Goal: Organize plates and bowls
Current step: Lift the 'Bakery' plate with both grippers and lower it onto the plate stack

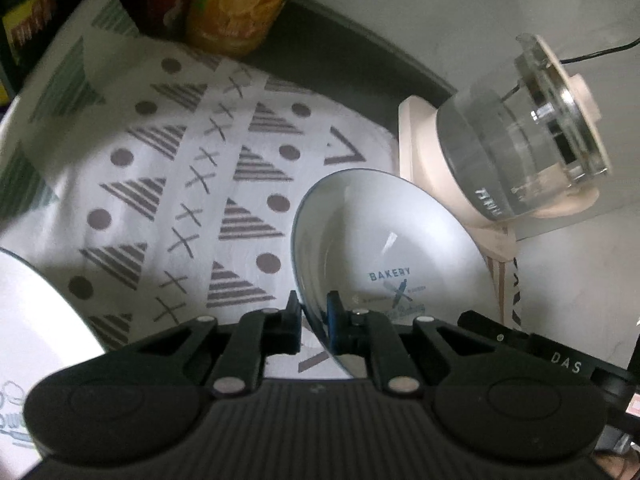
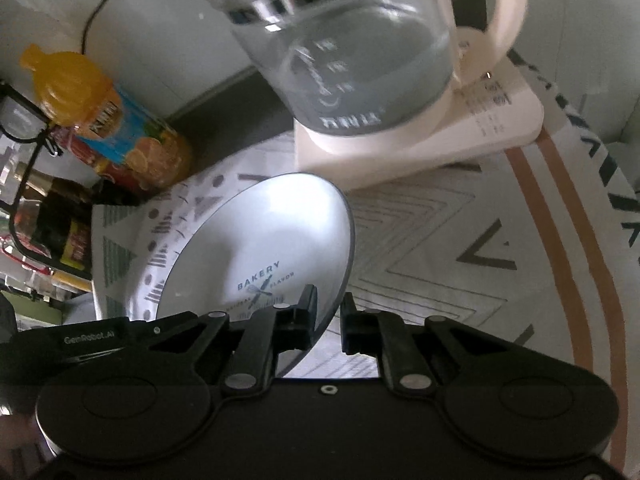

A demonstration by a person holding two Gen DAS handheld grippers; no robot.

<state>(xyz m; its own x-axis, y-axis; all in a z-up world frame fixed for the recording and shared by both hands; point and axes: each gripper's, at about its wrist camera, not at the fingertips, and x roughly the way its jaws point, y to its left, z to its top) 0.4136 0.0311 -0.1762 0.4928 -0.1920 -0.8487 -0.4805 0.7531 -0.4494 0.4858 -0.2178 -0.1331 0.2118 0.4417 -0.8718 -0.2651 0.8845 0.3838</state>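
the white plate [image 1: 396, 236] hung tilted over the patterned cloth [image 1: 168, 184], just in front of the kettle [image 1: 516, 152]. the left gripper [image 1: 314, 320] and the right gripper [image 2: 328, 320] were each pinched narrow on opposite parts of its thin rim. it looked like glazed ceramic: stiff, slick, breakable and fairly heavy, so thin rim grips could slip; firm holds on both sides seemed wise.

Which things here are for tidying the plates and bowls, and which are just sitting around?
For the job:
- plate pinched at its rim by the left tongs
- plate pinched by the right tongs

Just sitting around:
- glass kettle on its base
- juice bottle
- patterned cloth
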